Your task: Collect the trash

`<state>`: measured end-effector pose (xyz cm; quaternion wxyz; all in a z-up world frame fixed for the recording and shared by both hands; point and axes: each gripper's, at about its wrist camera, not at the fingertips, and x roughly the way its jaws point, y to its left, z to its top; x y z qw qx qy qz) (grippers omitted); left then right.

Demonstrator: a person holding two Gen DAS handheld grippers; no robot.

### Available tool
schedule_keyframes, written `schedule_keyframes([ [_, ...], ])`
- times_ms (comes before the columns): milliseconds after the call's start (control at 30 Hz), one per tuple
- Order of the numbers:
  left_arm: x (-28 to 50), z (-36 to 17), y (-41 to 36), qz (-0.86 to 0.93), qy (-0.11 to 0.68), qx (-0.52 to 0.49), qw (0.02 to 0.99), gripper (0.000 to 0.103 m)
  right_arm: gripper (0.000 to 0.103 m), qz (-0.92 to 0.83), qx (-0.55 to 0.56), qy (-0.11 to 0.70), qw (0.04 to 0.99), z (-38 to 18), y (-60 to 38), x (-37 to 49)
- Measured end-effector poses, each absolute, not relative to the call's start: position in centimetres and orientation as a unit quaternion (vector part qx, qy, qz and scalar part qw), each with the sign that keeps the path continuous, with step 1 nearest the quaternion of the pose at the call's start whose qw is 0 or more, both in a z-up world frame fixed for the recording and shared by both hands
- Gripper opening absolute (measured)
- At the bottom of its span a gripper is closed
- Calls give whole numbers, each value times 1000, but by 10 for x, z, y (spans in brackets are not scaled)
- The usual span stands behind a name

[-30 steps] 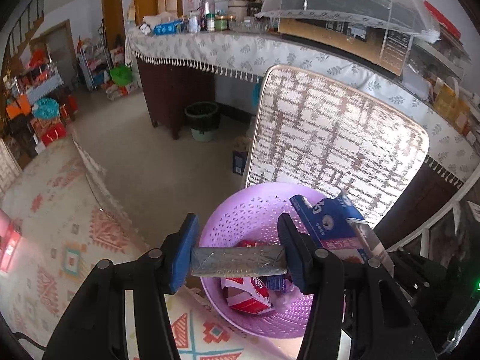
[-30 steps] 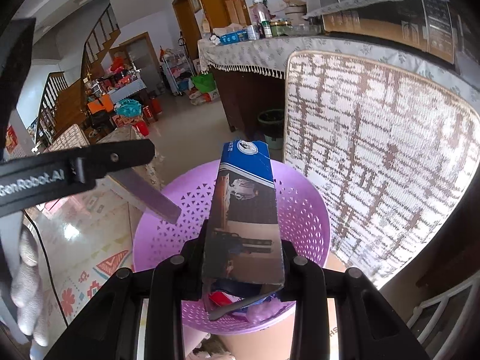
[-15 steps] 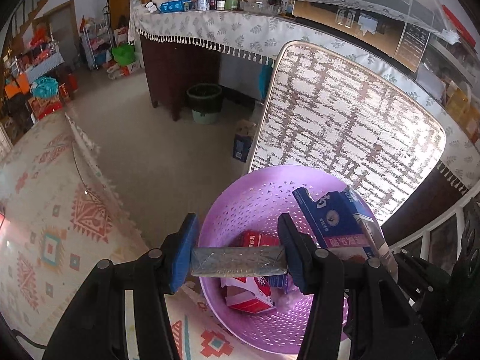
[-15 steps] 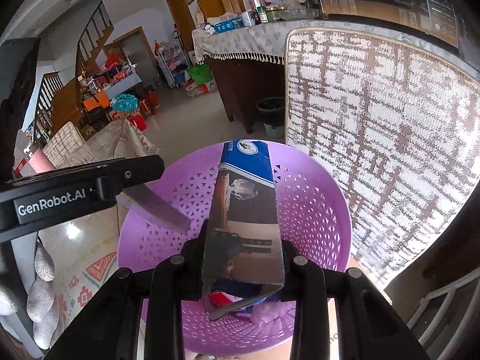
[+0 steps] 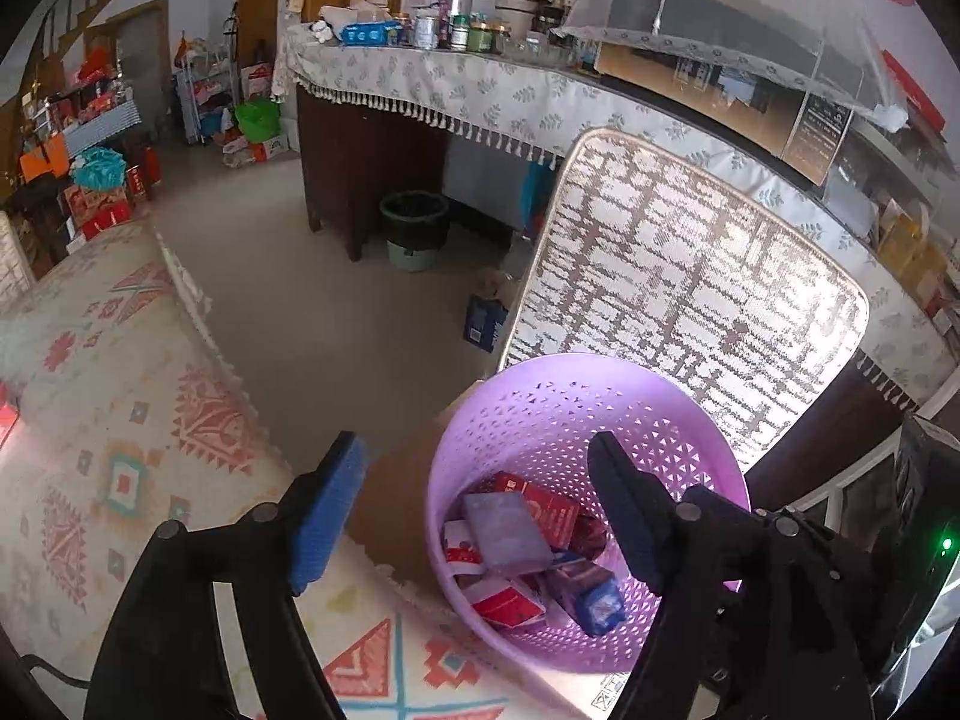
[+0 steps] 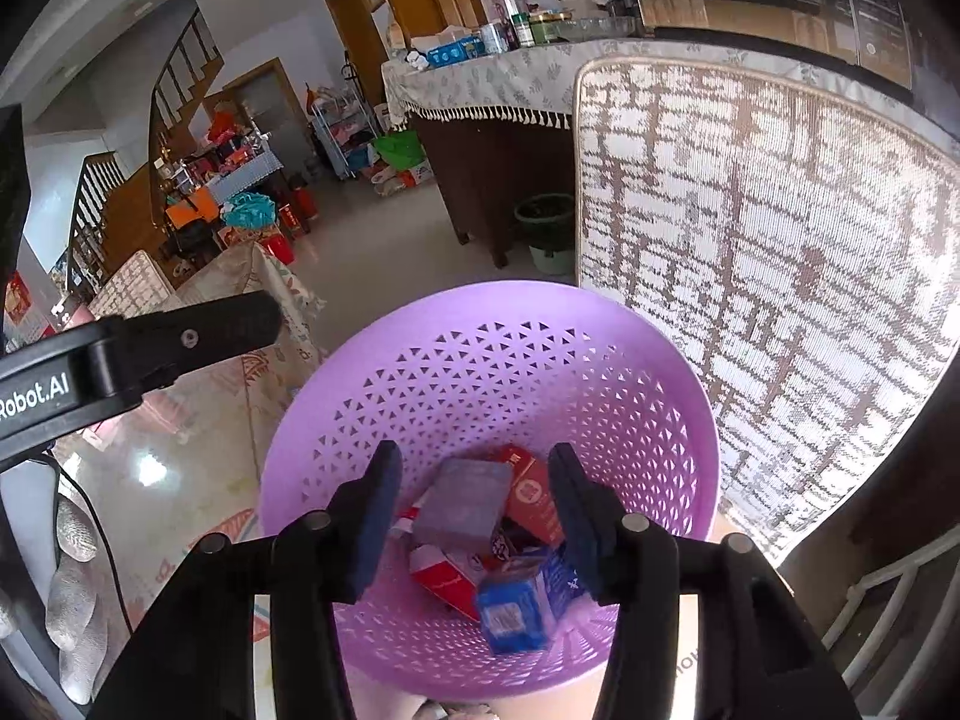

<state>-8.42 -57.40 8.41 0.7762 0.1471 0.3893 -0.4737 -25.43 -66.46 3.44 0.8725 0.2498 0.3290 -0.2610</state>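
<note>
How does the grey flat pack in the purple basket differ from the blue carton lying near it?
The grey pack is plain and silvery; the blue carton is printed, with a label on its end. The grey pack lies flat on top of the red boxes, and the blue carton sits lower, tipped on its side. Both rest loose inside the purple basket.

Patterned cloth (image 5: 120, 420) over table, below and left of left tongs (image 5: 480, 516). Purple basket (image 5: 576, 384) beyond table edge, under both tongs. Dark bin (image 5: 414, 222) on floor (image 5: 288, 288), far ahead.
</note>
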Motion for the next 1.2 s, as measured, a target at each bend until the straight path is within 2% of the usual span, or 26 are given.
schedule_keyframes([
  [267,-94,103,-527,-463,377,127,792,78,62,-263,241,312,881,50,-637,-268],
  [600,-136,124,-467,-453,326,126,820,79,67,-280,236,276,888,69,-592,-300],
  [733,-154,135,-447,-453,303,120,830,85,68,-280,229,273,891,73,-573,-313],
  [1067,-200,143,-398,-436,253,128,854,87,69,-283,233,260,893,75,-547,-343],
  [1200,-219,145,-370,-409,214,118,879,94,69,-280,233,263,893,74,-538,-350],
])
